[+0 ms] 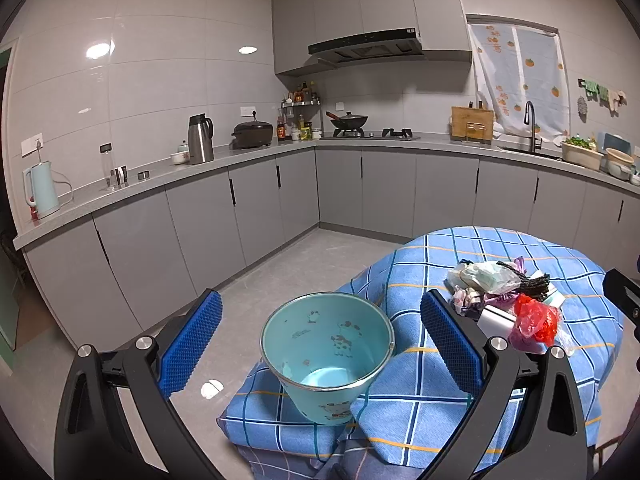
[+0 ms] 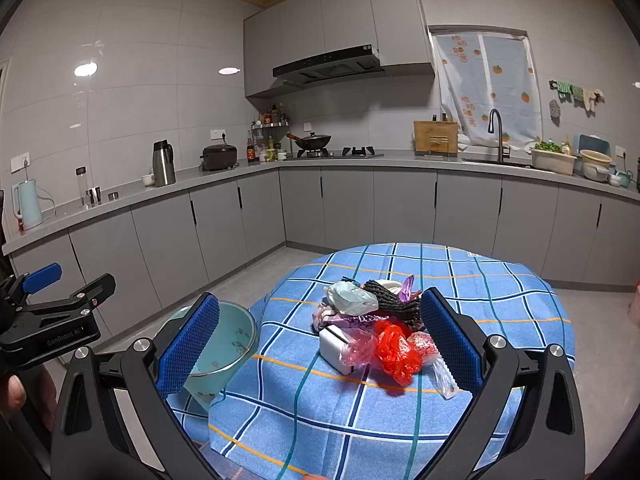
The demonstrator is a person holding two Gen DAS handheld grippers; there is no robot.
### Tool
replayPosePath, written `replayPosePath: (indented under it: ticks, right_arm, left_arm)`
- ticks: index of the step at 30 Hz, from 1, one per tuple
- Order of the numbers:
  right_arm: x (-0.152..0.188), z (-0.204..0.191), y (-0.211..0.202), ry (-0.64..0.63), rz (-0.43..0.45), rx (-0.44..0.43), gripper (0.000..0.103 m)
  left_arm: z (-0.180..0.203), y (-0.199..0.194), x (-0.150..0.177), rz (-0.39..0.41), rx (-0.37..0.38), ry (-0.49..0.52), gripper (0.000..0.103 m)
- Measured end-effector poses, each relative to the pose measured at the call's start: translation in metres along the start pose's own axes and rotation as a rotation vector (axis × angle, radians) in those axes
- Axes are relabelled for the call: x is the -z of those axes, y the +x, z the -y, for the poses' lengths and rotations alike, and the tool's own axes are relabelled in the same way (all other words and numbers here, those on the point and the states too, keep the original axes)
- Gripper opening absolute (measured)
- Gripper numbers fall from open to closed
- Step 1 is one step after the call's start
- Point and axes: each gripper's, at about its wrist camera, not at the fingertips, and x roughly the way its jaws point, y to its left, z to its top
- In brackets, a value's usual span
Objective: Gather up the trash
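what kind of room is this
A home kitchen, almost certainly. A gas stove with a wok sits under a range hood, a sink with a tall faucet stands by the window, and grey cabinets line the walls.

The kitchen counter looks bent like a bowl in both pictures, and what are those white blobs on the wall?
Left wrist view: the fisheye lens bows the straight counter; the white blobs are lamp glare on glossy tiles. Right wrist view: same curving, same glare, and dark corners from the lens rim; the trash pile stays sharp.
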Motion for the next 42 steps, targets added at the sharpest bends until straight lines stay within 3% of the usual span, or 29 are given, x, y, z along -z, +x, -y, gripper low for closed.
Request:
replayPosePath:
  ticks: [42]
  right_arm:
    - [0.001,0.005,0.011,-0.006,-0.013,0.022,0.099]
  left_arm:
    - [0.002,0.01,0.006,-0.016,-0.006,0.008,0.098]
